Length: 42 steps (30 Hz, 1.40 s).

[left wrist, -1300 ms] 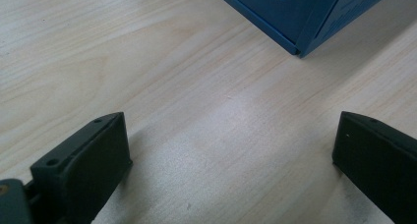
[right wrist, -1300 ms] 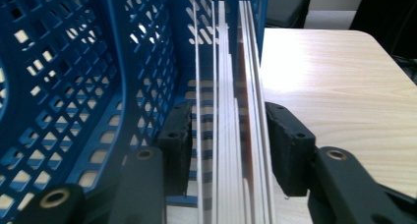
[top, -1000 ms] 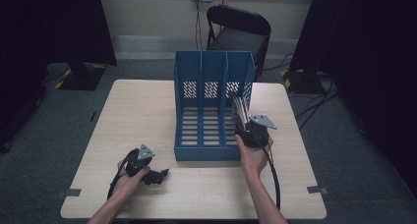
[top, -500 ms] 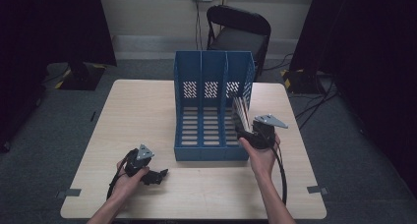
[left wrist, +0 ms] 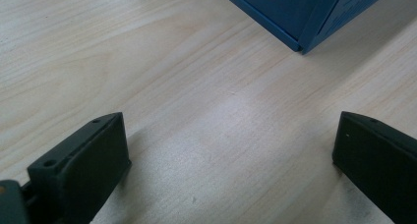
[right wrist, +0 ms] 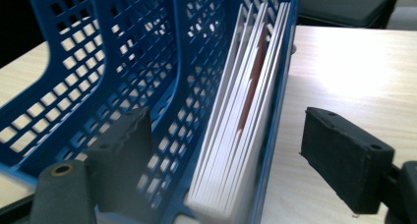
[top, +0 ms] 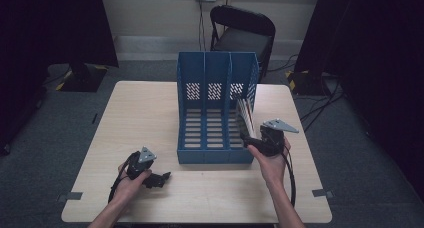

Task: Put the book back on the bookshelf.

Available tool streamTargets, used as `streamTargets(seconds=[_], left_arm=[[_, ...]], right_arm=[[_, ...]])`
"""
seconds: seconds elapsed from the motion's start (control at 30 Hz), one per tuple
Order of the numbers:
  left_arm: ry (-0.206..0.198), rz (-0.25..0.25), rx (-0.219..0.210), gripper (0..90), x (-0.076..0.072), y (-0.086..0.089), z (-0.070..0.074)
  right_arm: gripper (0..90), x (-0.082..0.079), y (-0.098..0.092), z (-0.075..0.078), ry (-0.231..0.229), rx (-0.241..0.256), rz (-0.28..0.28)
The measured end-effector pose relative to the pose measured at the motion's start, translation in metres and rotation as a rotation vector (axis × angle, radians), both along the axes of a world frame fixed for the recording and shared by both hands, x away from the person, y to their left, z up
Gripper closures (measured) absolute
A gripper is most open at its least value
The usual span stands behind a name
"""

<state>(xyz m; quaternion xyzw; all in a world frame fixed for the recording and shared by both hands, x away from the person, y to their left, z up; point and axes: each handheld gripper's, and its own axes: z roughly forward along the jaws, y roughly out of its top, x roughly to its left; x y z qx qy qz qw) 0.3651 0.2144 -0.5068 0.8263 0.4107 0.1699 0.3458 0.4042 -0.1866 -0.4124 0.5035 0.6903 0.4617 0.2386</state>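
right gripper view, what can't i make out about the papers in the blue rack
- Papers: their faces are hidden in the right gripper view, edges toward the camera; any print cannot be read.
- Their bottom edge is blurred there, close to the lens.
- Blue rack: in the high view its right wall and the right gripper hide most of the stack; too small to count sheets.
- Left gripper: the left gripper view cuts the rack off at the top edge.

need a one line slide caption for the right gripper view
Open right tongs straddle the outer wall of a blue perforated plastic file rack, whose end slot holds a stack of white paper booklets.
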Motion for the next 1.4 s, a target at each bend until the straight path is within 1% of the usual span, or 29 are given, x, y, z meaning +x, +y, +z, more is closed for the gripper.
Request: streamTargets(seconds=[0.1,0.2,0.23,0.27,0.3,0.33,0.37,0.4,0.47,0.53,0.57,0.63,0.67,0.73,0.8,0.87,0.9,0.93,0.97,1.07,1.1,1.13,1.2,1.23,1.27,1.3,1.37,1.4], left_arm=[[-0.001,0.002,-0.001,0.0,0.000,0.000,0.000],[-0.001,0.001,0.000,0.0,0.000,0.000,0.000],[-0.001,0.000,-0.001,0.0,0.000,0.001,0.000],[0.000,-0.002,-0.001,0.0,0.000,0.001,0.000],[0.000,-0.003,-0.001,0.0,0.000,0.001,0.000],[0.000,-0.003,0.000,0.0,0.000,0.001,0.000],[0.000,-0.004,0.001,0.0,0.000,0.001,0.000],[0.000,-0.003,0.002,0.0,0.000,0.002,0.000],[-0.001,-0.001,0.001,0.0,0.000,0.002,0.000],[-0.001,-0.001,0.001,0.0,0.000,0.002,0.000],[-0.001,-0.002,0.001,0.0,0.000,0.002,0.000],[-0.001,-0.001,0.001,0.0,0.000,0.002,0.000],[0.001,-0.003,0.003,0.0,0.000,0.002,0.000],[0.001,-0.003,0.003,0.0,0.000,0.002,0.000],[0.001,-0.001,0.002,0.0,0.000,0.002,0.000],[0.001,0.002,-0.001,0.0,0.000,0.003,0.000],[0.001,0.004,-0.001,0.0,0.000,0.003,0.000],[0.001,0.004,-0.001,0.0,0.000,0.003,0.000],[-0.002,0.006,-0.001,0.0,0.000,0.004,0.000],[-0.002,0.006,0.000,0.0,0.000,0.004,0.000],[-0.001,0.007,-0.001,0.0,0.000,0.004,0.000],[-0.001,0.007,-0.001,0.0,0.000,0.004,0.000],[-0.002,0.008,-0.001,0.0,0.000,0.004,0.000],[-0.001,0.008,-0.001,0.0,0.000,0.004,0.000],[-0.002,0.008,-0.001,0.0,0.000,0.004,0.000],[-0.002,0.008,-0.001,0.0,0.000,0.004,0.000],[-0.003,0.007,-0.001,0.0,0.000,0.004,0.000],[-0.003,0.007,-0.002,0.0,0.000,0.003,0.000]], right_arm=[[15.7,-0.005,-0.003,0.003,-0.003,0.011,0.031],[14.5,-0.009,-0.004,0.006,-0.006,0.002,0.032],[14.0,-0.013,-0.006,0.007,0.010,-0.023,0.041],[14.0,-0.013,-0.006,0.007,0.010,-0.023,0.041],[14.0,-0.016,-0.009,0.007,0.029,-0.022,0.060],[14.0,-0.016,-0.009,0.007,0.029,-0.022,0.060],[14.0,-0.019,-0.012,0.006,0.033,-0.004,0.076],[14.0,-0.021,-0.015,0.006,0.034,0.003,0.082],[14.0,-0.028,-0.022,0.003,0.040,-0.001,0.074],[14.0,-0.030,-0.025,0.002,0.045,-0.008,0.070],[14.0,-0.034,-0.030,0.000,0.049,-0.014,0.067],[14.0,-0.037,-0.034,-0.002,0.052,-0.014,0.066],[14.0,-0.041,-0.040,-0.006,0.063,-0.019,0.059],[14.0,-0.043,-0.043,-0.008,0.068,-0.017,0.052],[14.0,-0.045,-0.048,-0.012,0.083,-0.008,0.049],[14.1,-0.047,-0.052,-0.016,0.106,-0.029,0.045],[14.2,-0.051,-0.055,-0.021,0.124,-0.035,0.048],[14.2,-0.051,-0.055,-0.021,0.124,-0.035,0.048],[14.3,-0.054,-0.058,-0.025,0.139,-0.056,0.059],[14.3,-0.058,-0.062,-0.029,0.141,-0.069,0.056],[15.3,-0.061,-0.067,-0.033,0.135,-0.078,0.055],[15.3,-0.061,-0.067,-0.033,0.135,-0.078,0.055],[15.5,-0.064,-0.073,-0.040,0.136,-0.072,0.041],[15.2,-0.066,-0.076,-0.051,0.175,-0.076,0.054],[15.2,-0.065,-0.077,-0.056,0.209,-0.106,0.059],[15.2,-0.063,-0.077,-0.058,0.238,-0.135,0.050],[15.6,-0.061,-0.078,-0.060,0.244,-0.144,0.045],[19.1,-0.059,-0.078,-0.062,0.258,-0.147,0.036]])
